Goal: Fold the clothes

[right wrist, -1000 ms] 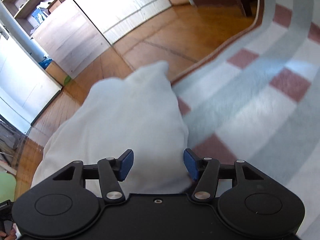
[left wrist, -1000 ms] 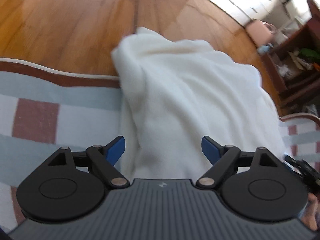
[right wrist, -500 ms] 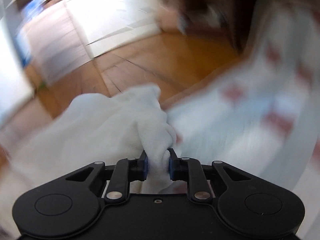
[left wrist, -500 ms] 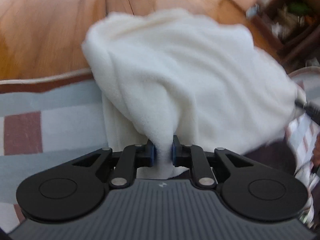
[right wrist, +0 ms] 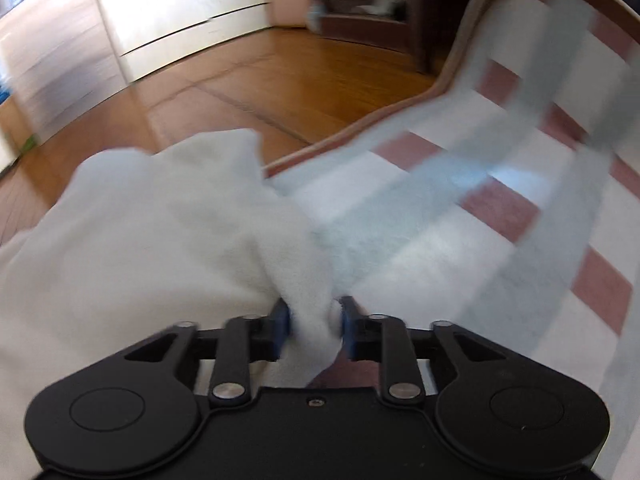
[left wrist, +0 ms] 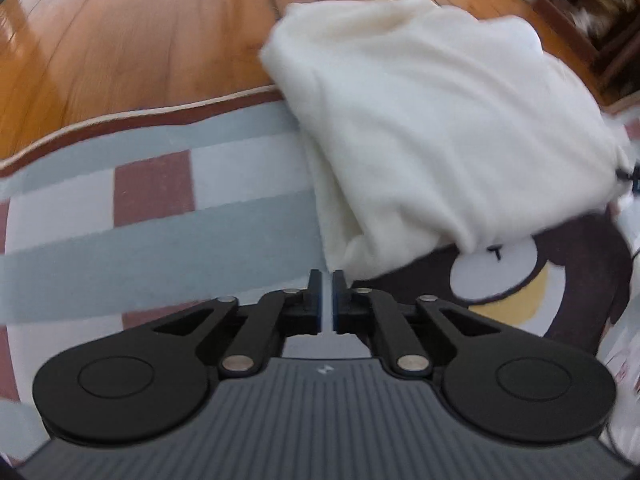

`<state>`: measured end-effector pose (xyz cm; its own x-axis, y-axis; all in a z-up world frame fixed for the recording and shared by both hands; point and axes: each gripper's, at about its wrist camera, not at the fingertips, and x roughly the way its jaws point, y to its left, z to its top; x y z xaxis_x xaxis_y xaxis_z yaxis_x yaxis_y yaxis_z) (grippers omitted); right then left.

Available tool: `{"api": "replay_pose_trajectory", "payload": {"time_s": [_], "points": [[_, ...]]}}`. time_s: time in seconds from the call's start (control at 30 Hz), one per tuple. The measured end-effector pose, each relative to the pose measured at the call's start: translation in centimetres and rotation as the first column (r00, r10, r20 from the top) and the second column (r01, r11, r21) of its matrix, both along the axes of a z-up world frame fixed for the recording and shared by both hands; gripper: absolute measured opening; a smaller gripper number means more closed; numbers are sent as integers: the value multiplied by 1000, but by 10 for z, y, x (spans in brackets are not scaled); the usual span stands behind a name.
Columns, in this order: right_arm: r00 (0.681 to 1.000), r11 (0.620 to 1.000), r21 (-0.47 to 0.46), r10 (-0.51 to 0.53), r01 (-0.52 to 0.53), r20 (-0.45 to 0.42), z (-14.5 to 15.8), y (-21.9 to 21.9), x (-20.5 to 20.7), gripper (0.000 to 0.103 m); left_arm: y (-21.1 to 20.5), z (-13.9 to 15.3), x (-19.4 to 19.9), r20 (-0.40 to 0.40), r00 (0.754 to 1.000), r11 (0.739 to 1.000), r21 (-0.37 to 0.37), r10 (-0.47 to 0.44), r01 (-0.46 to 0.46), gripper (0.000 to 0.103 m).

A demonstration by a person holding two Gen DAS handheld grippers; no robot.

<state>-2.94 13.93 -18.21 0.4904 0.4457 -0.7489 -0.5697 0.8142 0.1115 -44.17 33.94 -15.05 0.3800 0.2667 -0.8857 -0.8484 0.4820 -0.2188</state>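
Polished wooden floorboards (left wrist: 140,40) are seen beyond a checked rug of grey, white and dull-red squares (left wrist: 152,188). On the rug's edge a fluffy cream-white garment (left wrist: 440,128) is heaped, partly overhanging the floor and covering a dark cartoon-printed cloth (left wrist: 560,272). The left gripper (left wrist: 327,276) is nearly closed, with nothing between its blue pads. The right gripper (right wrist: 314,312), its jaws having just widened, is still filled by a bunched fold of the garment (right wrist: 160,232).
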Motion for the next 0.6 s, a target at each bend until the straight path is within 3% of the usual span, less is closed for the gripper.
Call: {"api": "replay_pose_trajectory", "payload": {"time_s": [0.03, 0.07, 0.1, 0.17, 0.27, 0.37, 0.43, 0.5, 0.6], "points": [[999, 1000, -26, 12, -11, 35, 0, 0, -1, 48, 3, 2, -6, 25, 999, 1000, -13, 29, -29, 18], [996, 997, -70, 36, -30, 86, 2, 2, -6, 57, 7, 1, -10, 49, 997, 997, -49, 66, -63, 39], [991, 994, -106, 52, -38, 127, 4, 2, -10, 60, 11, 0, -13, 73, 992, 992, -86, 100, -94, 45], [985, 989, -138, 66, -43, 161, 8, 0, -14, 64, 14, -4, -10, 141, 981, 980, -164, 132, -108, 46], [997, 996, -92, 26, -19, 70, 13, -11, -6, 66, 13, -13, -6, 237, 951, 944, -306, 201, -123, 52], [991, 998, 44, -29, 35, -133, 12, -35, 9, 67, 7, -30, -2, 229, 921, 885, -422, 316, -199, 69], [948, 984, 161, -25, 80, -316, 3, -51, 23, 67, 2, -45, 0, 227, 883, 828, -497, 410, -257, 69], [872, 954, 263, 4, 143, -489, -10, -64, 33, 67, -3, -49, 2, 240, 852, 807, -511, 465, -296, 69], [747, 897, 391, 114, 206, -655, -29, -69, 43, 67, -7, -46, 10, 196, 847, 825, -415, 494, -385, 72]]}}
